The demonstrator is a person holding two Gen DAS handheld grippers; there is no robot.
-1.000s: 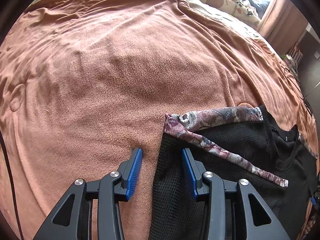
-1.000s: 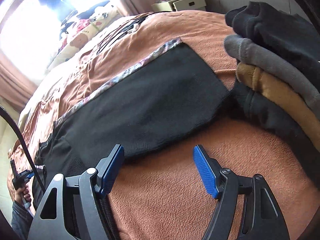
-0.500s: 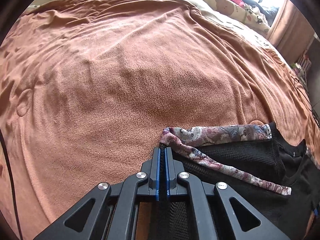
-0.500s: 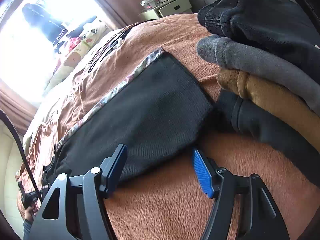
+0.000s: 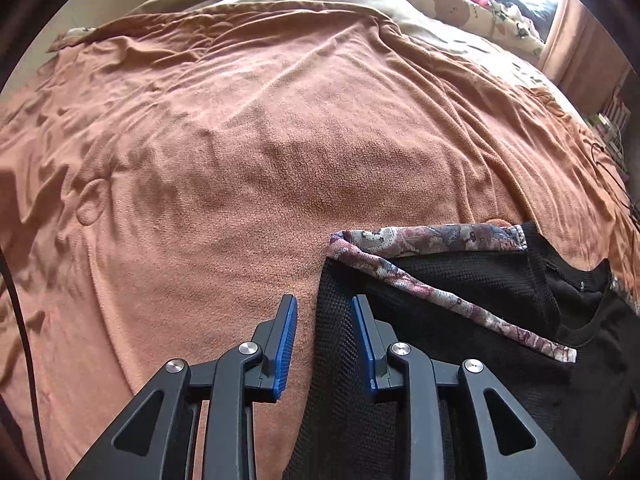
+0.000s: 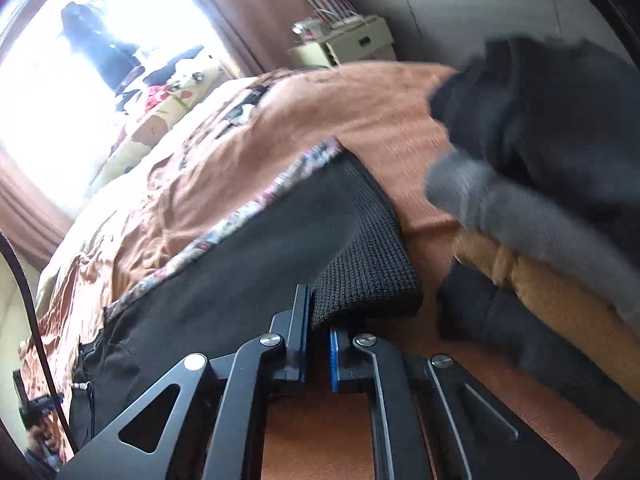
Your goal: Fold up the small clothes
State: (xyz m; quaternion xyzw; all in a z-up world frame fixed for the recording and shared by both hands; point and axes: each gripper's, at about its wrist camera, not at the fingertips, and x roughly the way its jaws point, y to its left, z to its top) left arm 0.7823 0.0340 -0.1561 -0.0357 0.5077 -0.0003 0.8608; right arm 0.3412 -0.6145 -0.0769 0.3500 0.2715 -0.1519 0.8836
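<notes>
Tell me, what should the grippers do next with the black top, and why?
Probably close the left gripper on the top's edge. Its jaws are opening, and the black edge stands between the pads, not pinched. The right gripper is already shut on its corner of the top. With both corners held, the top could be lifted and folded over the blanket.

Blanket (image 5: pixel 248 152) on bed: rust-orange, plain. Garment (image 5: pixel 472 380): black mesh knit; trim band (image 5: pixel 432 238) mottled maroon, grey, cream, blue. Left gripper (image 5: pixel 324 328): black frame, blue ribbed pads, silver rivets. Right gripper (image 6: pixel 319 320): same black and blue. Folded stack (image 6: pixel 552 184) in right view: dark charcoal top, grey below, mustard-tan under that, black at bottom. Far bedding (image 5: pixel 460 4): cream with brown bear faces, red patches. Curtain (image 6: pixel 248 12): dusty pink-brown.
</notes>
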